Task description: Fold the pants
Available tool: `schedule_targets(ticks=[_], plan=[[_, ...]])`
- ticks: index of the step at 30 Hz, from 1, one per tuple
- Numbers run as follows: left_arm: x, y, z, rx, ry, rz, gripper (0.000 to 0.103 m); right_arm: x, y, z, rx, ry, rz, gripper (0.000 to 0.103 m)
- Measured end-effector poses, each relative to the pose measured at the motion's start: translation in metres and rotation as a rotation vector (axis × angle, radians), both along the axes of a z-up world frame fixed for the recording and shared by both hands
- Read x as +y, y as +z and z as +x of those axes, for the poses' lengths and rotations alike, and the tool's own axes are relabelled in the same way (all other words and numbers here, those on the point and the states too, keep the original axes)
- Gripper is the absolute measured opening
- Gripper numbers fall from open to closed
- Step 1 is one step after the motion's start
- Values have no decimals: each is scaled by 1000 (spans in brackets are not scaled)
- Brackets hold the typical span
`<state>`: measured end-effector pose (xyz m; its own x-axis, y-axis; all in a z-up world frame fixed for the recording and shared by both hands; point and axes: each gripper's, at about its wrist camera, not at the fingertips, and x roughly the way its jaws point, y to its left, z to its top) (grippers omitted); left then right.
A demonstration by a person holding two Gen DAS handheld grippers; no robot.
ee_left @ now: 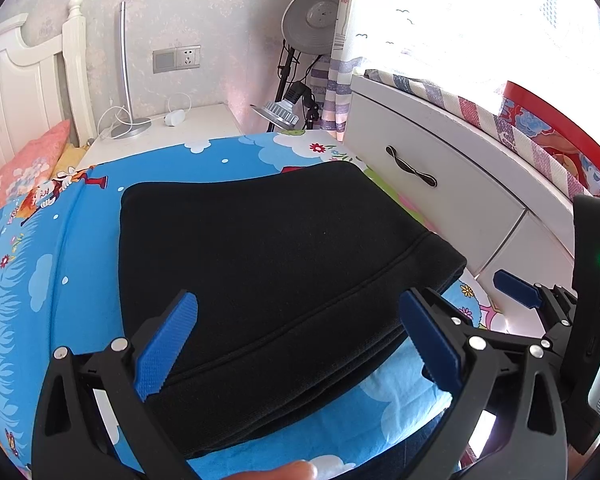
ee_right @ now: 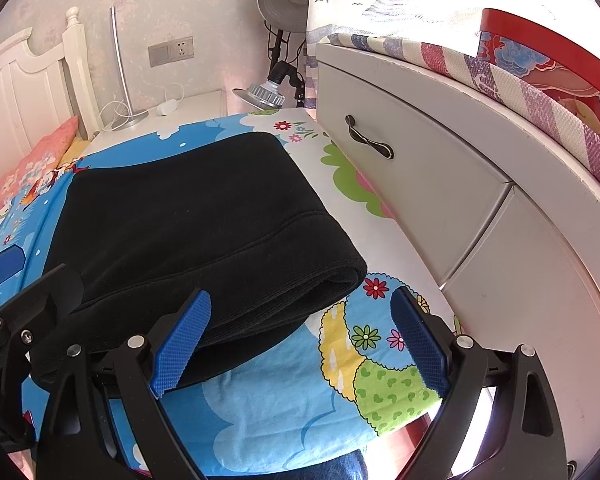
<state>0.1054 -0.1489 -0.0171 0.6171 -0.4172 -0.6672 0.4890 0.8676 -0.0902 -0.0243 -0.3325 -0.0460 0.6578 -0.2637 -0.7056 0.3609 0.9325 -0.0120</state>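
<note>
Folded black pants (ee_left: 268,264) on cartoon bedsheet (ee_left: 60,272)

1. The pants (ee_left: 268,264) are seen as a thick, matt black fleece-like cloth with a slightly fuzzy nap.
2. The bedsheet (ee_right: 260,412) is shown as thin, smooth printed cotton-like cloth.
3. The left gripper (ee_left: 296,344) and the right gripper (ee_right: 300,344) are made of matt black plastic, with blue pads (ee_right: 182,346) finely knurled (bright metal pins are seen at the joints).
4. The drawer front (ee_right: 412,184) is finished in smooth white paint, with a glossy dark handle (ee_right: 368,144).
5. The lamp (ee_left: 126,80) is seen in brushed silver metal.
</note>
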Motion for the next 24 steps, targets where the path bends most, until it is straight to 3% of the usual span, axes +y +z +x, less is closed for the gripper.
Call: schedule_targets(ticks=[24], plan=[[-1, 0, 0, 2, -1, -1, 101, -3, -2, 0, 3, -1, 14, 88]])
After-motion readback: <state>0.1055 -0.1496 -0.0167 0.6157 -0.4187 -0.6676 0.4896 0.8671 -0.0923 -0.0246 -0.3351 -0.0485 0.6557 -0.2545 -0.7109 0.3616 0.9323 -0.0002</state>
